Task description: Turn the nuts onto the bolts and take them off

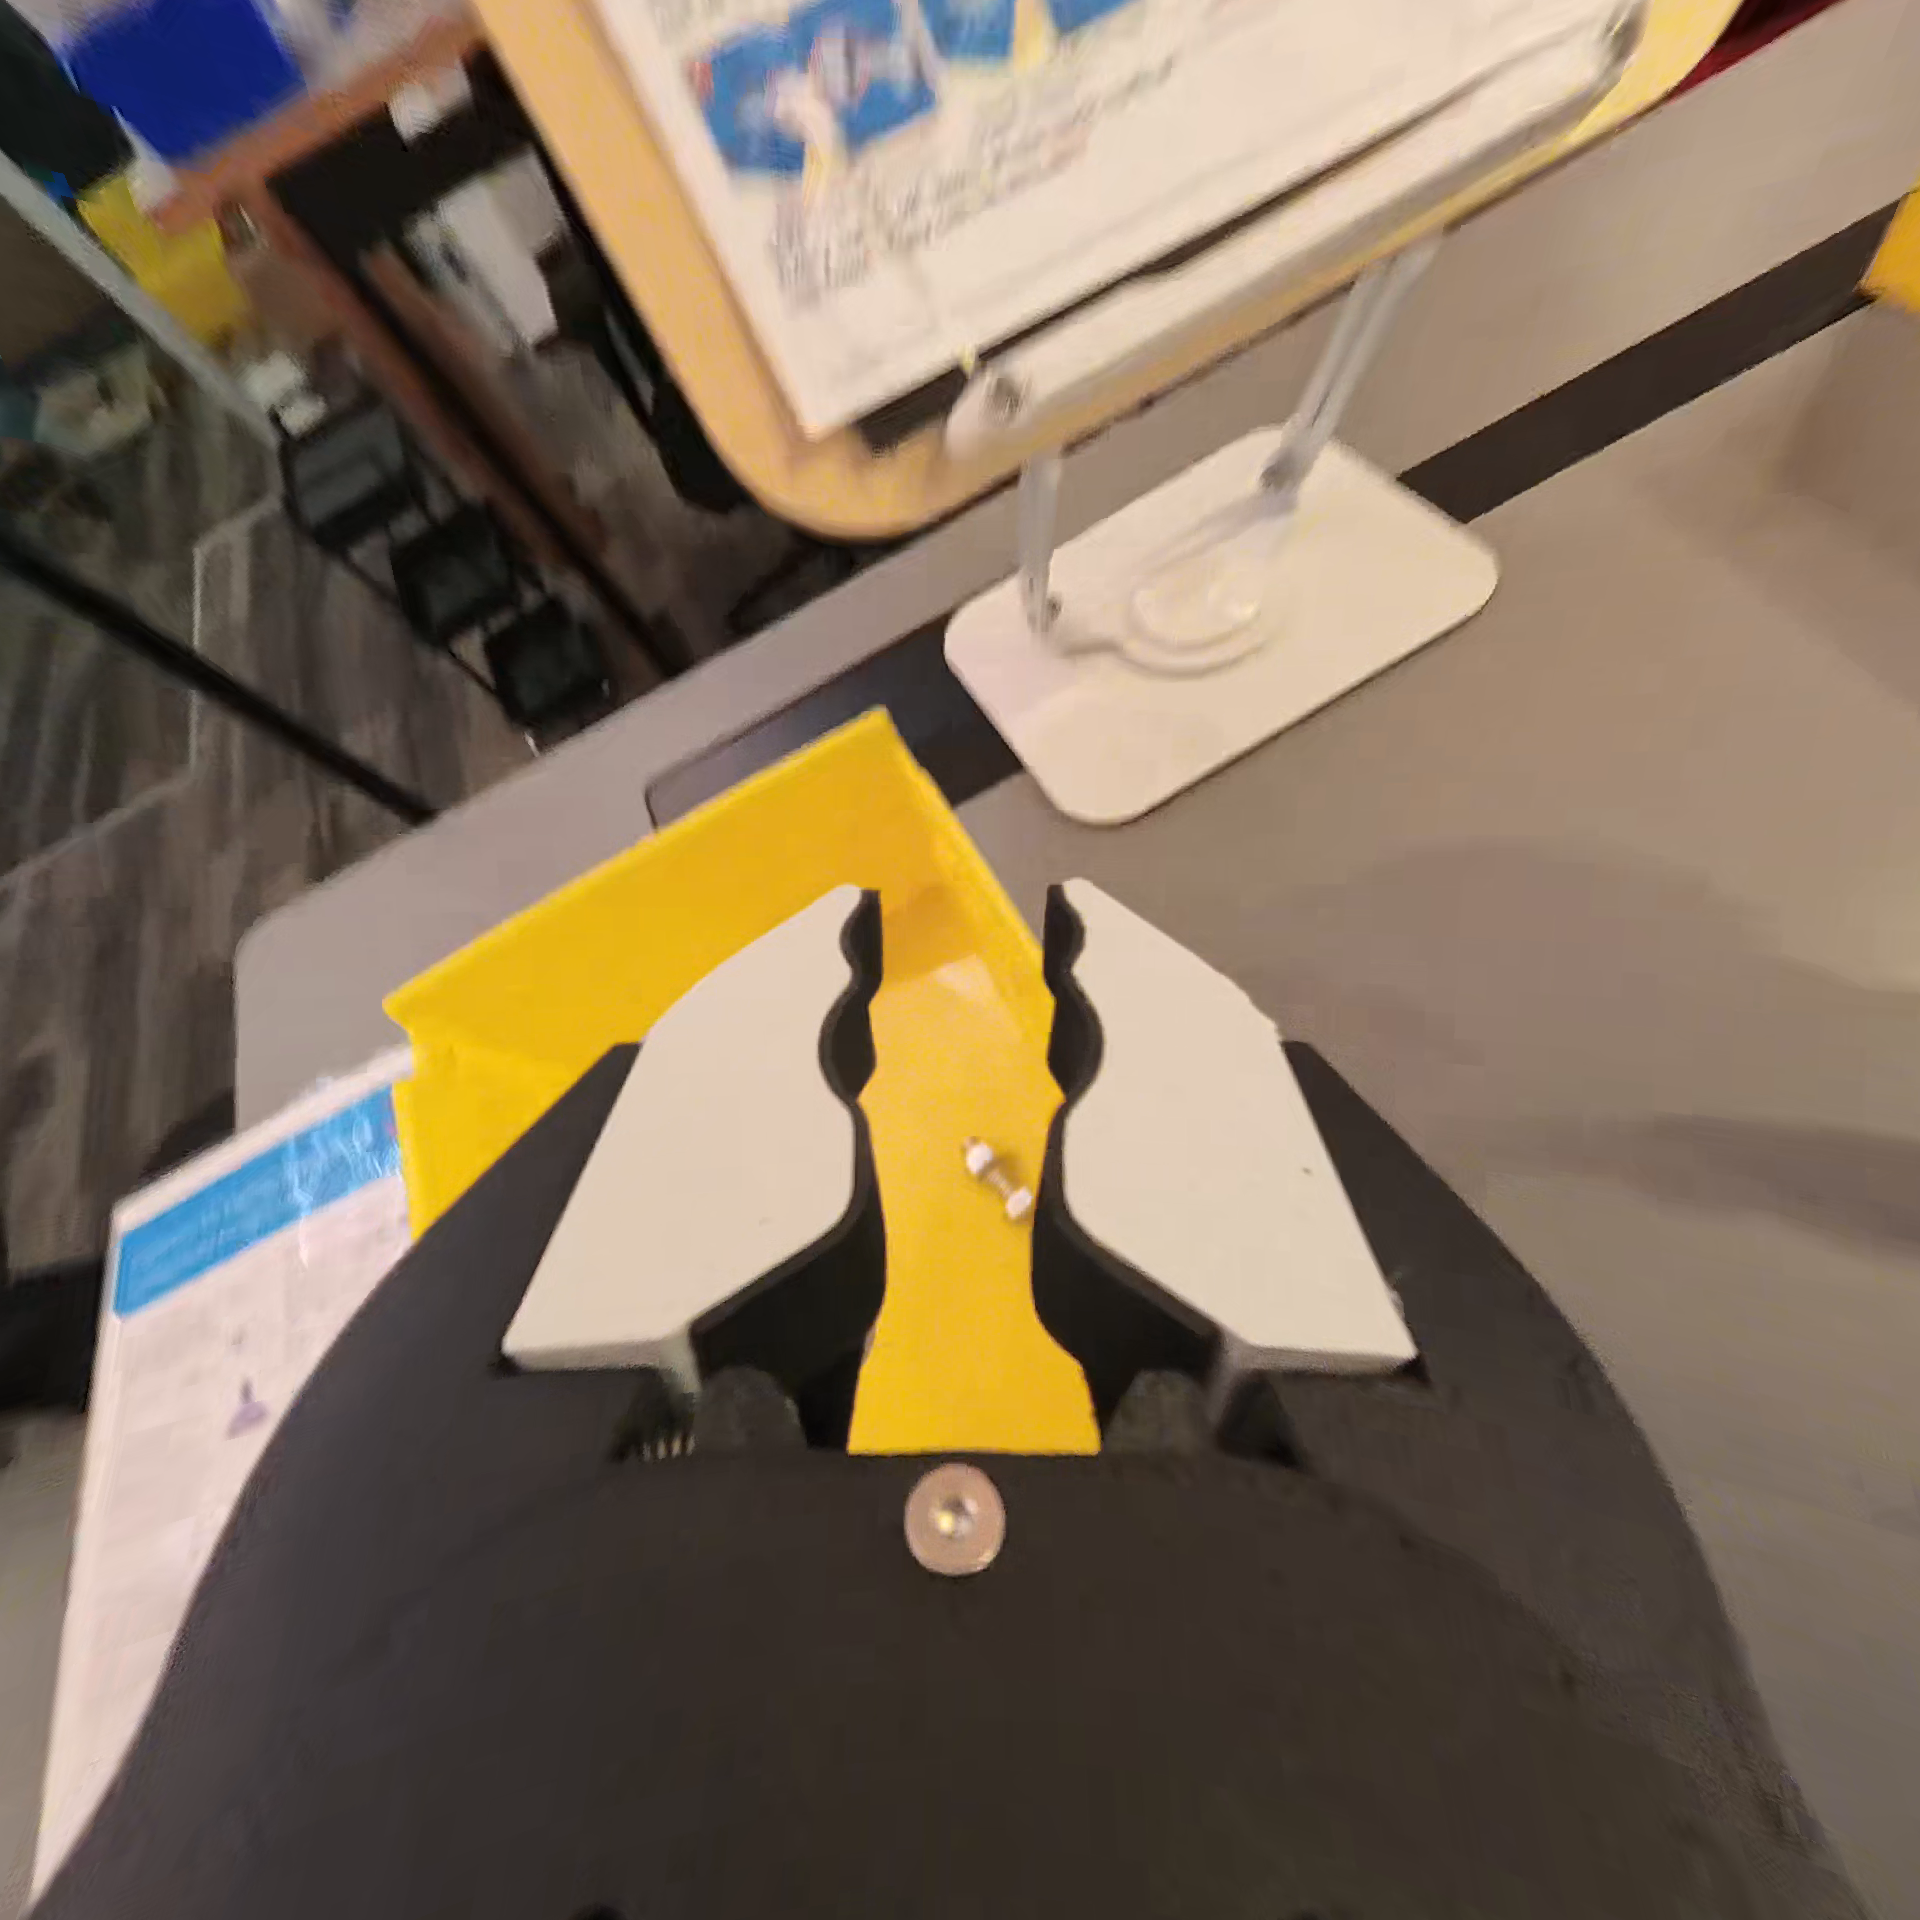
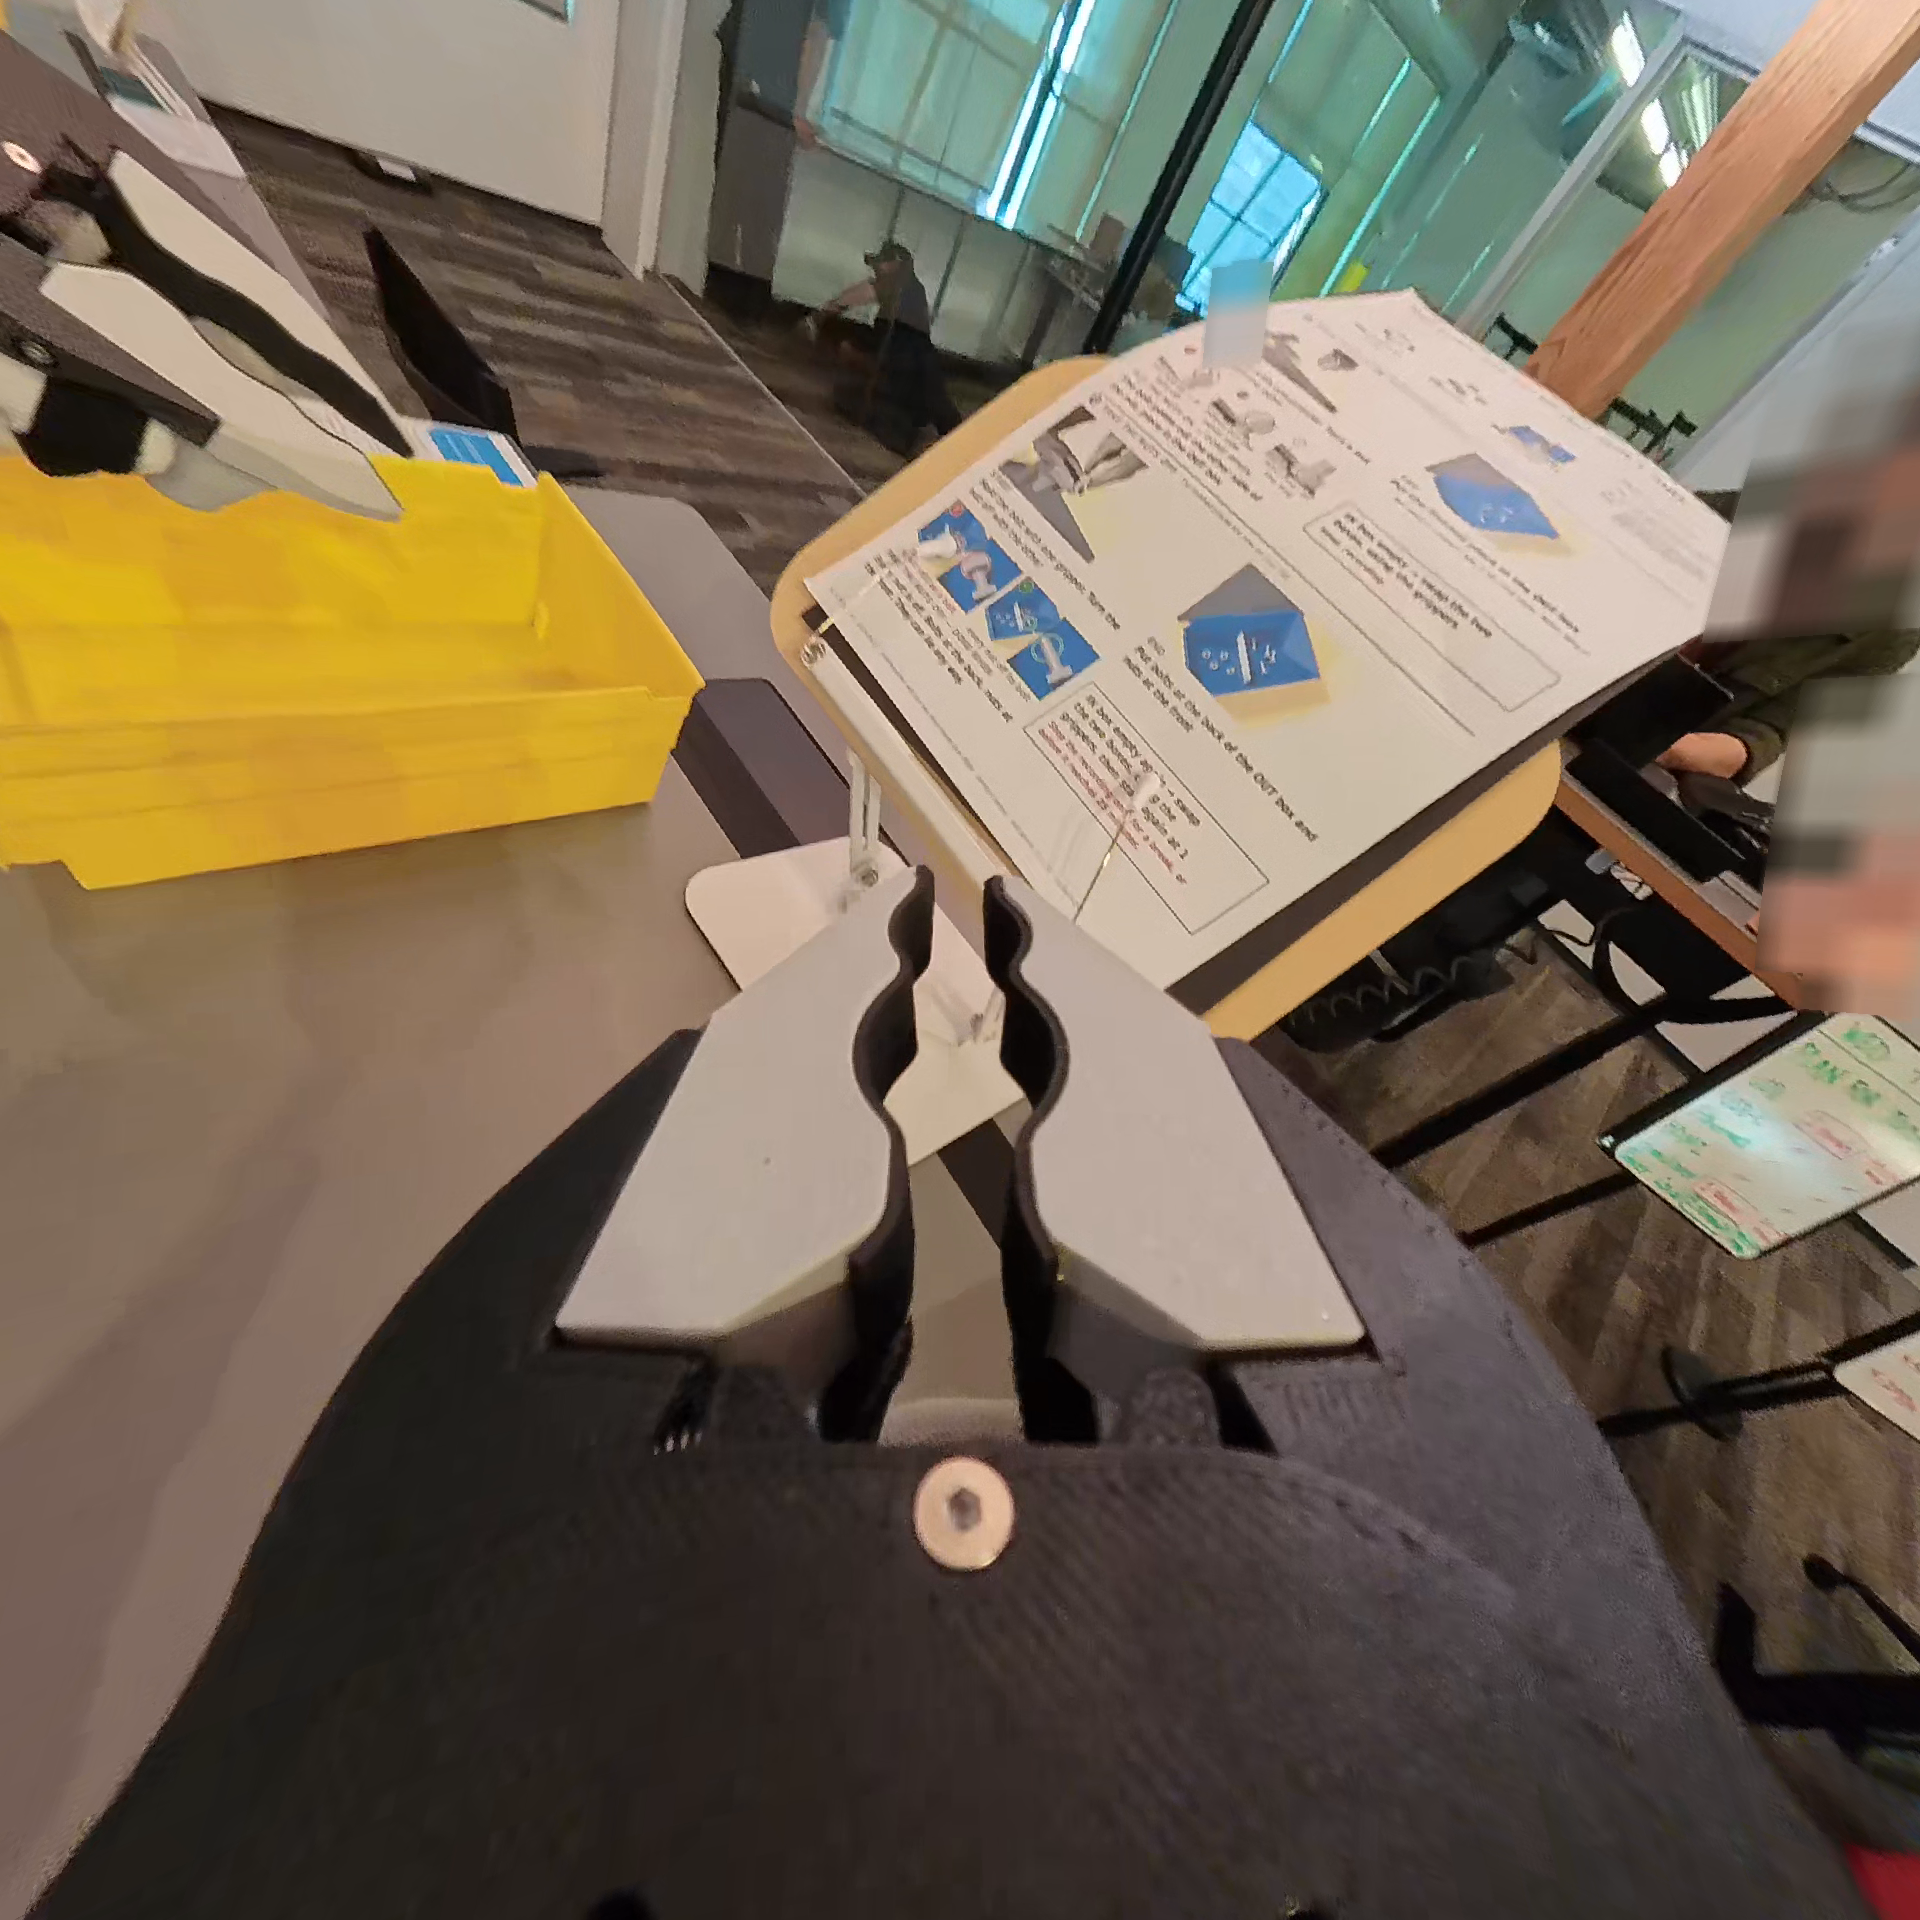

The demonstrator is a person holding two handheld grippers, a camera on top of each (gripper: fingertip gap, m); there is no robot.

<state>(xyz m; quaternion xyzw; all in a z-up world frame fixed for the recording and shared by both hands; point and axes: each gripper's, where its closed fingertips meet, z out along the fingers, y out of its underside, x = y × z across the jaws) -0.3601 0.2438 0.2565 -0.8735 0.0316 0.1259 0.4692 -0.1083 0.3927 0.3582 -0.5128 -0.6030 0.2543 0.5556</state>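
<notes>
A small white bolt with a nut on it (image 1: 995, 1176) lies on the floor of a yellow bin (image 1: 665, 935). My left gripper (image 1: 961, 904) hangs over the bin, open and empty, with the bolt showing between its fingers near the right one. In the right wrist view the same yellow bin (image 2: 582, 665) stands at the left on the grey table, with the left gripper (image 2: 384, 499) above it. My right gripper (image 2: 956, 894) is open by a narrow gap and empty, held above the table to the right of the bin.
A sheet of printed instructions (image 2: 1247, 623) rests on a tilted stand with a white base (image 1: 1226, 634) at the table's far edge. A leaflet with a blue band (image 1: 239, 1247) lies left of the bin. A blurred-out person (image 2: 1829, 727) is at the right. The grippers' ends are close to 30 centimetres from one another.
</notes>
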